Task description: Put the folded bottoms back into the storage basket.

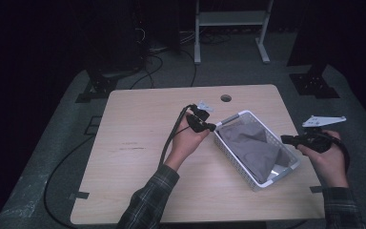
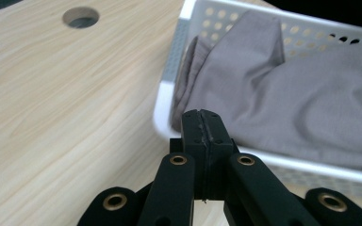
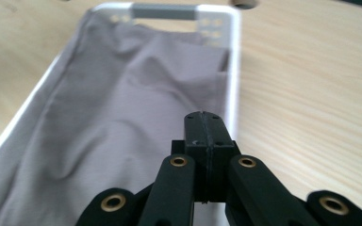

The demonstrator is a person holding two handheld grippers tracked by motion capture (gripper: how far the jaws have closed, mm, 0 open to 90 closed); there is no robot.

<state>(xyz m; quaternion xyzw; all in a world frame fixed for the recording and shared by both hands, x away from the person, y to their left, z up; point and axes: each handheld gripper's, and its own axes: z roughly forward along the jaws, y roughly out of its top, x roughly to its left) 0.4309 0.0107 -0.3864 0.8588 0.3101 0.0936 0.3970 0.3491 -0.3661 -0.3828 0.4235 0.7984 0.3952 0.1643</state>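
grey cloth (image 1: 257,148) lay in white basket (image 1: 291,169) on pale wood table (image 1: 138,143), dark room behind; left gripper (image 1: 213,127) and right gripper (image 1: 286,139) clenched, empty; basket's near end blurred.

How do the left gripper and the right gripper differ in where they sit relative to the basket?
The left gripper sits over the table at the white basket's far left corner, by its grey handle; the right gripper sits at the basket's right long side, nearer the person. The left gripper points right toward the basket; the right gripper points left toward it. Both are shut with nothing between their fingers, and the grey cloth lies in the basket.
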